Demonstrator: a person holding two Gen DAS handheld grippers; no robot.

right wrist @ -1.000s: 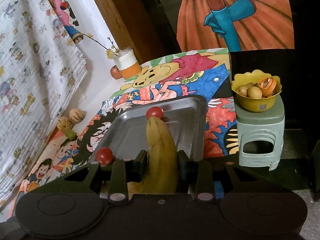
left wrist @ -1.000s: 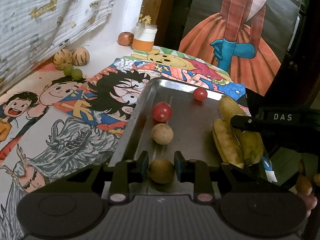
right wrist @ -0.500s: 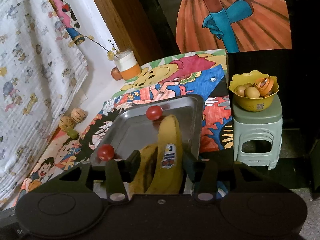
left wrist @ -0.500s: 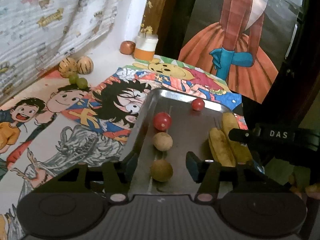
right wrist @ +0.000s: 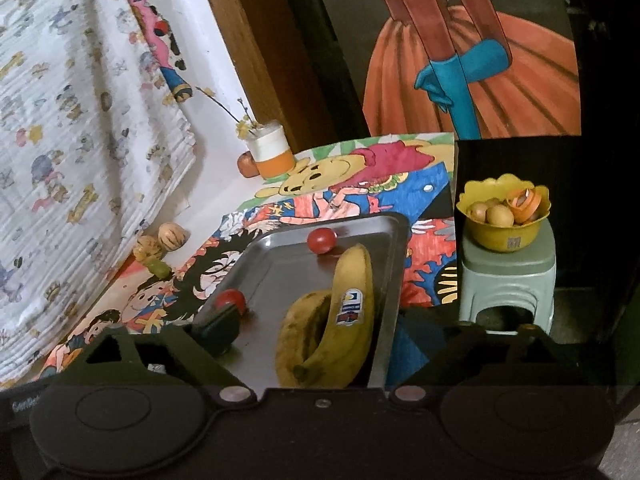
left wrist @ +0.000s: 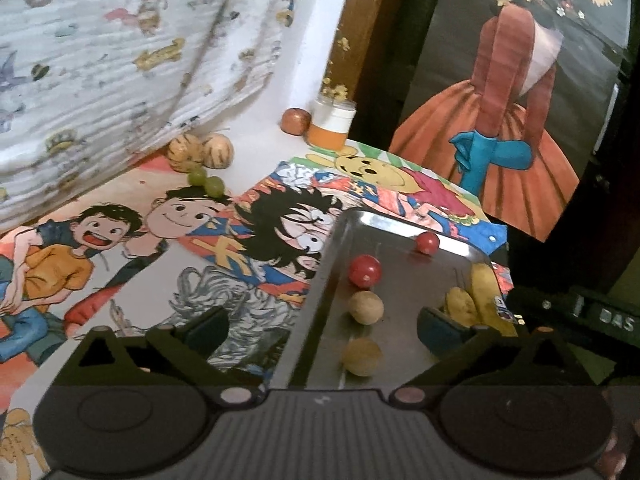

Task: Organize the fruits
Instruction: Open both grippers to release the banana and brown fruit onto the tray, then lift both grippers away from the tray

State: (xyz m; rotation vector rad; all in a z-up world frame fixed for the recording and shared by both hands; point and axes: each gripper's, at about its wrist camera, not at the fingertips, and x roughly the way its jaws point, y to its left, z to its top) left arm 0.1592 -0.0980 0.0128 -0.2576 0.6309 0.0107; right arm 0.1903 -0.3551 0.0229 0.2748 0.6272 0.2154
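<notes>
Left wrist view: left gripper (left wrist: 324, 320), jaws opening wide, grips nothing; a round tan fruit (left wrist: 362, 357) lies free between them on the tray (left wrist: 320, 300). Right gripper (right wrist: 332, 326) likewise opening over two bananas (right wrist: 332, 320). Bananas are probably soft and easily bruised, best grasped mid-body; round fruits may roll.

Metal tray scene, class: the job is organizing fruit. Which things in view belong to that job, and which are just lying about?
Part of the job:
metal tray
bananas
red fruits
tan round fruits
green fruits
yellow bowl

Just lying about:
cartoon drawings
flower jar
green stool
patterned cloth
</notes>
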